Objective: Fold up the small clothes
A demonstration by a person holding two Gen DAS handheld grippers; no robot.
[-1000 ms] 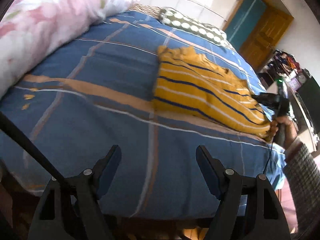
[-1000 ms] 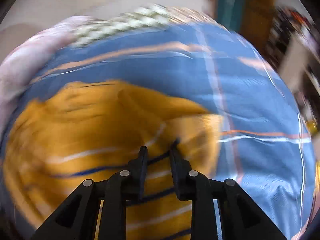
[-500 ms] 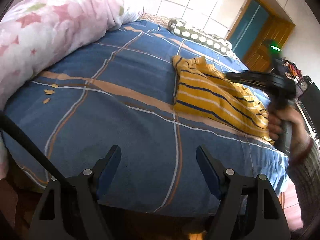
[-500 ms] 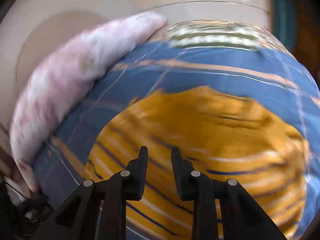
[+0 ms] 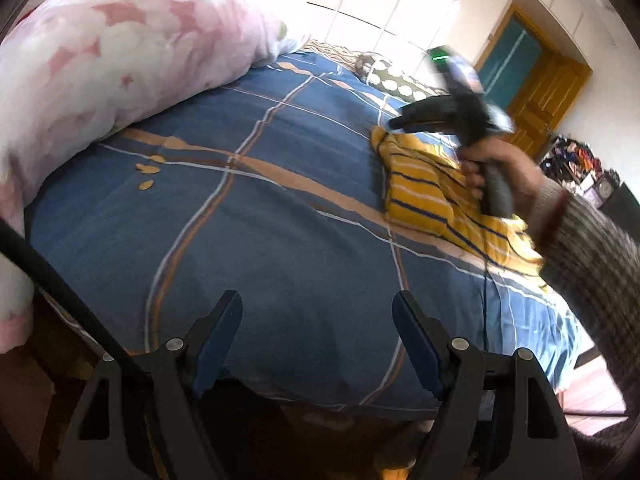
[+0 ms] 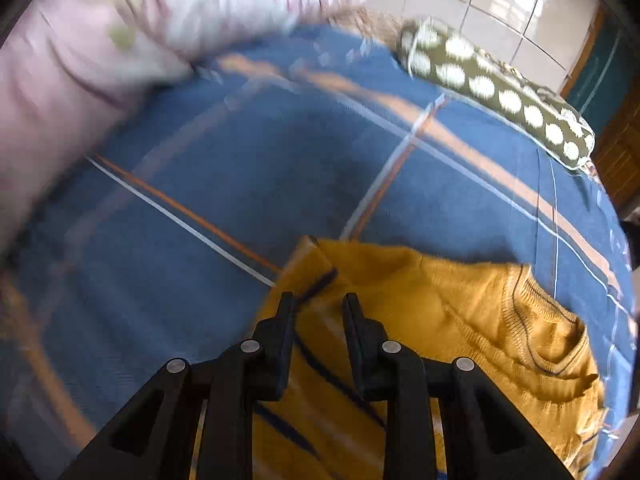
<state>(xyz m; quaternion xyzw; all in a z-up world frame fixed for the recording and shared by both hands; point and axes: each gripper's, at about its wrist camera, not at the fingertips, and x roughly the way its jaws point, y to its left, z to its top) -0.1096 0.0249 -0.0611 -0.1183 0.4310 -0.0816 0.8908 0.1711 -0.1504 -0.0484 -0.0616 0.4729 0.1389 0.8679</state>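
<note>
A yellow sweater with blue and white stripes [image 5: 424,196] lies folded on the blue plaid bedsheet [image 5: 260,216], right of middle. It also shows in the right wrist view [image 6: 460,320], collar to the right. My left gripper [image 5: 318,312] is wide open and empty over the bed's near edge, well short of the sweater. My right gripper [image 6: 318,306] hovers above the sweater's left edge, jaws a narrow gap apart with nothing between them. In the left wrist view the right gripper [image 5: 394,123] is held in the air over the sweater's far end.
A pink floral duvet [image 5: 120,52] is bunched along the bed's left side. A green pillow with white dots [image 6: 500,92] lies at the head. A wooden door [image 5: 548,96] and cluttered shelves [image 5: 576,160] stand at the right. Small tan flecks [image 5: 148,168] lie on the sheet.
My right gripper has lifted off the sweater's near end and swung up and toward its far left edge. The left gripper has drifted left and stays open.
</note>
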